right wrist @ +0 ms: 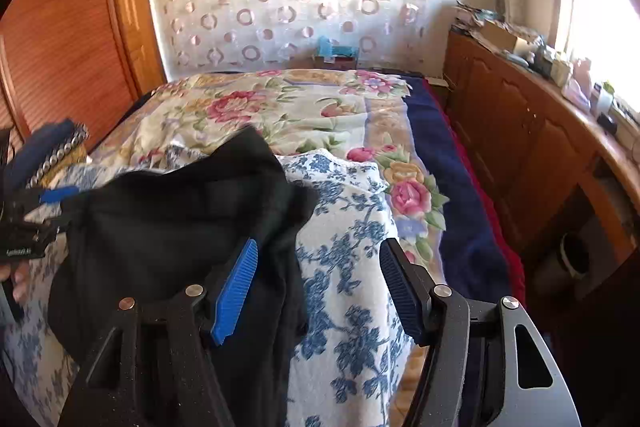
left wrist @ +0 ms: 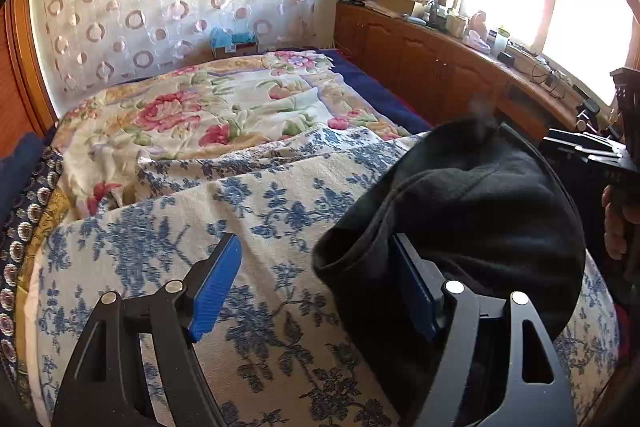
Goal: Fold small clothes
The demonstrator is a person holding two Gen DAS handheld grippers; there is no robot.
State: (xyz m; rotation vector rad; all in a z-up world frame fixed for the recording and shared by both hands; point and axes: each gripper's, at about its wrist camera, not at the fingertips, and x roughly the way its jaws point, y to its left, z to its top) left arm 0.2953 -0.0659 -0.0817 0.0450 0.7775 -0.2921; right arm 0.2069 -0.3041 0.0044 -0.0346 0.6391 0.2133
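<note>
Your left gripper (left wrist: 320, 283) stands spread, nothing pinched; its right pad touches the black garment's (left wrist: 480, 211) edge. Your right gripper (right wrist: 316, 287) is spread too, its left pad against the same cloth. That garment lies bunched on the blue-flowered cover (left wrist: 260, 203), between both tools.

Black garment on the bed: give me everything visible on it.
The black fleece-like garment lies bunched and loosely folded on the blue-and-white floral bedspread, soft, matte, with a rolled hem or opening at one end. No print shows. The left hand-held gripper is open, its right pad against the cloth; the right hand-held gripper is open, its left finger over the fabric edge. Neither pinches it.
</note>
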